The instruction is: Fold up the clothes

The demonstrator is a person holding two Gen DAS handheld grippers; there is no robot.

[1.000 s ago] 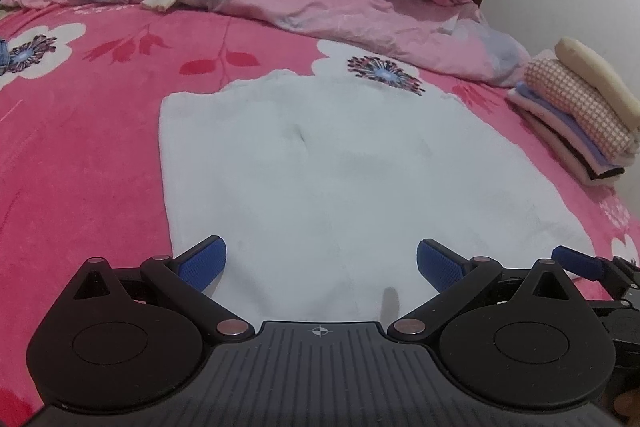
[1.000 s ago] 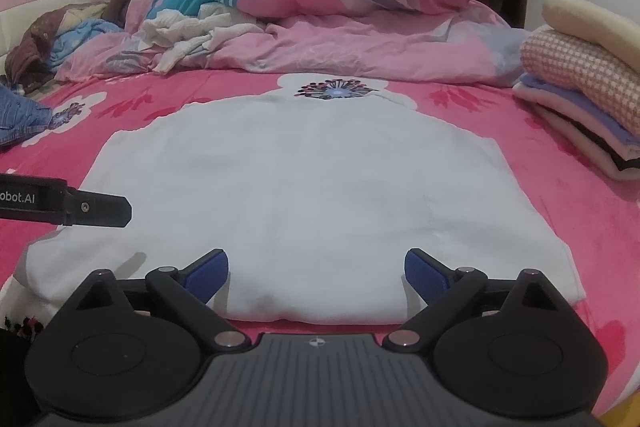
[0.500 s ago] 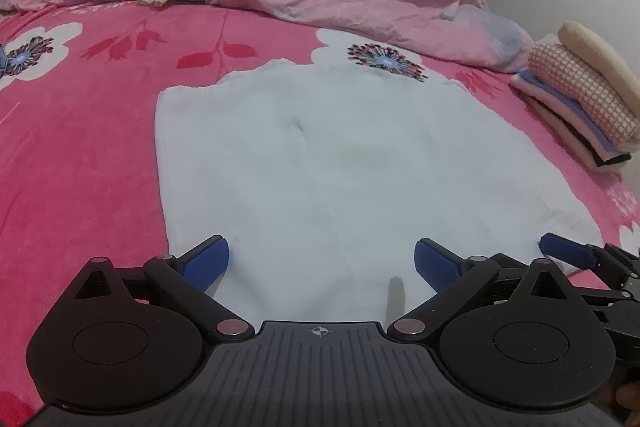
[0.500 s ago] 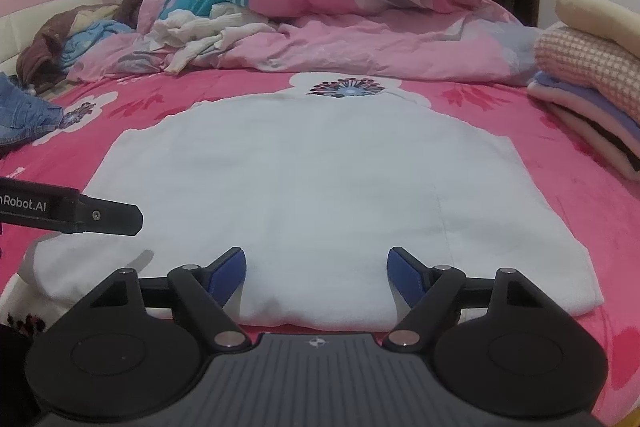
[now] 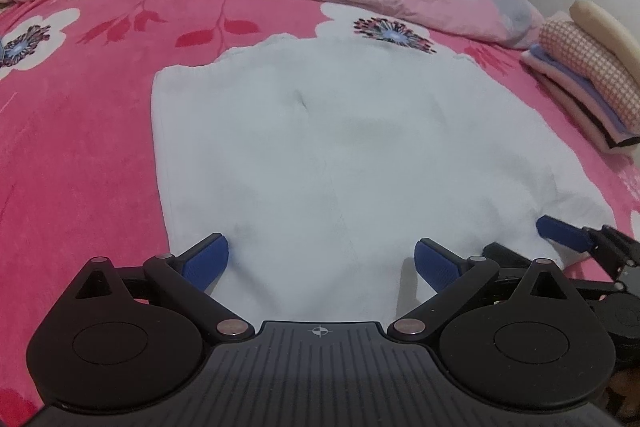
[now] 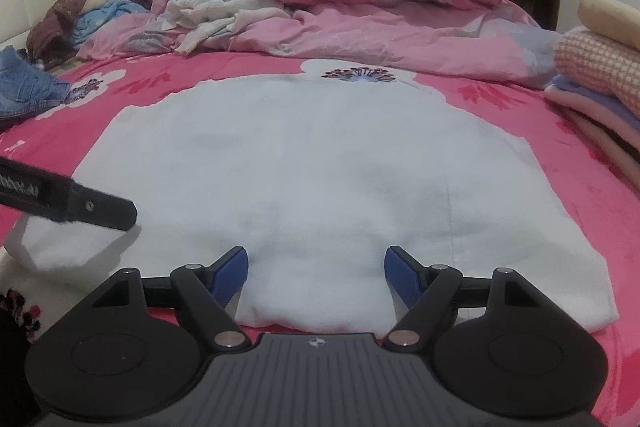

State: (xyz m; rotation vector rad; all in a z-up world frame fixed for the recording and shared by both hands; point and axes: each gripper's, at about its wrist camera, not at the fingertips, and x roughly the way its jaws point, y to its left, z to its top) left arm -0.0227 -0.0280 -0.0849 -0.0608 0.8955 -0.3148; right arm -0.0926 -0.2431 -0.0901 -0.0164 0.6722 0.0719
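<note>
A white garment [image 5: 320, 155] lies spread flat on the bed [image 5: 76, 131], directly ahead of both grippers and reaching in between their fingers. The left gripper [image 5: 321, 261] hovers over the garment's near edge with its jaws spread wide, the blue pads [image 5: 206, 259] apart from each other and gripping nothing. The right gripper [image 6: 315, 273] is just to the right of it at the same near hem; its jaws are closing, with the folded white cloth lying between them, yet the pads are not pressing on it. To the far right of the grippers sits a stack of folded clothes [image 6: 600, 87]. Beyond the garment, a rumpled pink duvet [image 6: 380, 35] and a pile of unfolded laundry [image 6: 208, 15] line the far side.
</note>
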